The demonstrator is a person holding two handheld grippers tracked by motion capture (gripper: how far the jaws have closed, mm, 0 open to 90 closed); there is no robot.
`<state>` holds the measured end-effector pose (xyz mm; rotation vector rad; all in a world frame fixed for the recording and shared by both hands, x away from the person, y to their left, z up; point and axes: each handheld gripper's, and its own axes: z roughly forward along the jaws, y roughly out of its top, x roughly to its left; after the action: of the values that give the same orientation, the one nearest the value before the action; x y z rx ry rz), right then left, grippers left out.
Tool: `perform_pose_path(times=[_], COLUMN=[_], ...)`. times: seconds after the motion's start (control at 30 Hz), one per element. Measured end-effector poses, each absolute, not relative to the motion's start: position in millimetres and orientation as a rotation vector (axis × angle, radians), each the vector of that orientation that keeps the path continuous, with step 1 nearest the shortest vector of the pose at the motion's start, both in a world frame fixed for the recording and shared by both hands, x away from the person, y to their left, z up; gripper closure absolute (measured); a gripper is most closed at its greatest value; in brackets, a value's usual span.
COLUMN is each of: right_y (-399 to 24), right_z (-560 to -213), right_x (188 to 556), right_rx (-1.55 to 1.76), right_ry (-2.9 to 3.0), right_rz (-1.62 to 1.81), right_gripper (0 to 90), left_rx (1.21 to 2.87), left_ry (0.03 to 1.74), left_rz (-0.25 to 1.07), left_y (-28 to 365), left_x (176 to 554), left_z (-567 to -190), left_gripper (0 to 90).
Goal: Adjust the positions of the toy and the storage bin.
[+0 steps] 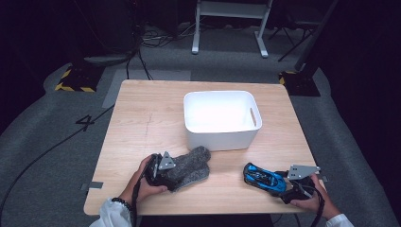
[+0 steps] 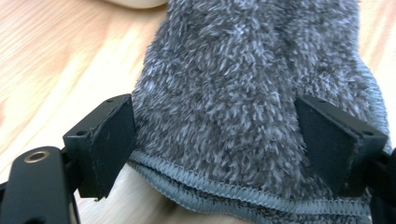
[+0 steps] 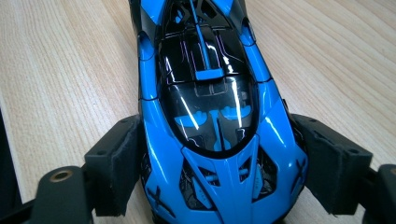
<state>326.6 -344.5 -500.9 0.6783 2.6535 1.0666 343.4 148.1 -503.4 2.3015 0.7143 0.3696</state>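
Observation:
A grey fuzzy sock [image 1: 189, 163] lies on the table's front left. My left gripper [image 1: 163, 171] is at its hemmed end, held by a hand. In the left gripper view the sock [image 2: 243, 93] spreads unsqueezed between the wide-apart jaws, and the pads [image 2: 112, 144] rest at its sides, so the left gripper [image 2: 215, 140] is open. A blue and black toy car [image 1: 264, 178] sits at the front right. My right gripper [image 1: 291, 182] straddles its near end. The car [image 3: 210, 116] fits between the open jaws, and the pads [image 3: 116, 168] lie close against its flanks.
An empty white bin [image 1: 222, 137] with a handle slot stands mid-table, just beyond the sock. The wooden table [image 1: 142, 118] has bare room at the left and back. Cables, stands and grey carpet surround it.

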Motion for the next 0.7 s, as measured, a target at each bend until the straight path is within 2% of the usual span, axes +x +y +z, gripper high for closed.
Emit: perform_pose_path(times=[0.23, 0.7], right_y=[-342, -338], right_z=[-502, -502], right_x=[327, 328], right_rx=[0.682, 0.723], right_ry=[2.642, 2.628], right_rz=[1.081, 1.076], right_gripper=[21.9, 21.7], left_rx=[2.277, 2.258], left_ry=[0.764, 0.808], left_rz=[0.355, 0.303], left_y=[168, 178], left_x=[347, 351], left_z=[-505, -507], left_gripper=[15.5, 14.2])
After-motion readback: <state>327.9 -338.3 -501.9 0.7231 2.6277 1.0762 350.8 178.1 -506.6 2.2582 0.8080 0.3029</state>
